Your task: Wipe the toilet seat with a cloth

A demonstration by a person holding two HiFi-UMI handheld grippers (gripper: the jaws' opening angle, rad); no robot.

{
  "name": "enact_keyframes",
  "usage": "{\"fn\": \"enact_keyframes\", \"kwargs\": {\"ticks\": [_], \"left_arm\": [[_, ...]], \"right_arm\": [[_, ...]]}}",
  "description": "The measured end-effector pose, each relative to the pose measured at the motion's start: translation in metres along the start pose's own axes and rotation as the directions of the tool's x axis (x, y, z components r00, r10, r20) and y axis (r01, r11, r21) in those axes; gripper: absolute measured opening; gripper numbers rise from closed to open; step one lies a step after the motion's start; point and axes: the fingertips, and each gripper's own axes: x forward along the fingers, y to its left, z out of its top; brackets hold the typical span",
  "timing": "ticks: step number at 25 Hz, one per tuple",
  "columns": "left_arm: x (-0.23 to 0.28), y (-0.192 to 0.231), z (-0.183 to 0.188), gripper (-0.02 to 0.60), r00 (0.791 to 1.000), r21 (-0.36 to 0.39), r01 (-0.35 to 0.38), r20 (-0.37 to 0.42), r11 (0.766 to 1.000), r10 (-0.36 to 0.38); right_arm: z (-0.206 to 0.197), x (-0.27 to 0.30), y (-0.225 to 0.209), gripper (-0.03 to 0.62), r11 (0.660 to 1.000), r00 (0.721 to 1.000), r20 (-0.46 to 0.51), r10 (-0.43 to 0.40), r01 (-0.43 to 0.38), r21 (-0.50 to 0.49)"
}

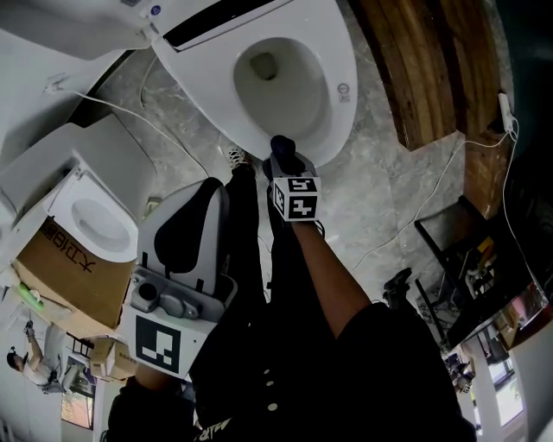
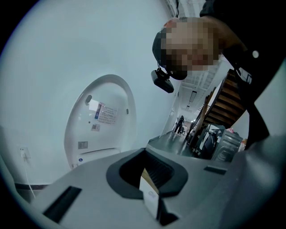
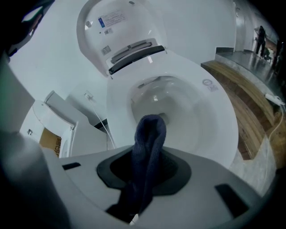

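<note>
In the head view, the white toilet seat (image 1: 341, 86) rings the bowl at the top, and its lid (image 1: 78, 26) is raised. My right gripper (image 1: 283, 164) is shut on a dark blue cloth (image 1: 282, 148), which is at the seat's front rim. The right gripper view shows the cloth (image 3: 149, 138) standing up out of the right gripper (image 3: 145, 179), with the seat (image 3: 214, 112) and lid (image 3: 111, 27) beyond it. My left gripper (image 1: 186, 233) is held back near the body, away from the toilet. In its own view the left gripper (image 2: 149, 192) looks shut and empty, and it faces the raised lid (image 2: 100, 120).
A second white toilet (image 1: 99, 220) on a cardboard box (image 1: 69, 268) stands at the left. There is a wooden step (image 1: 423, 60) to the right of the bowl. A white cable (image 1: 415, 211) crosses the marble floor, and a black frame (image 1: 449, 242) stands at the right. The person's shoe (image 1: 235, 157) is near the bowl's front.
</note>
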Motion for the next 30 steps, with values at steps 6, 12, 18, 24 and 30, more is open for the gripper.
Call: {"fn": "enact_keyframes", "kwargs": {"ticks": [6, 12, 18, 24, 30], "left_arm": [[-0.002, 0.008, 0.002, 0.011, 1.0, -0.002, -0.003, -0.001, 1.0, 0.003], [-0.003, 0.019, 0.004, 0.011, 1.0, -0.004, -0.009, -0.006, 1.0, 0.009], [-0.003, 0.028, 0.005, 0.011, 1.0, -0.011, -0.012, -0.012, 1.0, 0.012], [-0.005, 0.037, 0.008, 0.011, 1.0, -0.016, -0.025, -0.007, 1.0, 0.025], [-0.01, 0.048, 0.008, 0.011, 0.999, -0.022, -0.047, -0.007, 0.999, 0.046]], "right_arm": [[0.013, 0.01, 0.018, 0.1, 0.998, 0.999, 0.01, 0.031, -0.031, 0.048], [0.029, 0.02, 0.035, 0.1, 0.99, 0.999, 0.023, 0.036, -0.039, 0.138], [0.045, 0.029, 0.046, 0.1, 0.972, 0.998, 0.024, 0.062, -0.066, 0.226], [0.064, 0.039, 0.059, 0.1, 0.958, 0.996, 0.024, 0.089, -0.093, 0.27], [0.084, 0.051, 0.069, 0.1, 0.949, 0.994, 0.037, 0.104, -0.11, 0.295]]}}
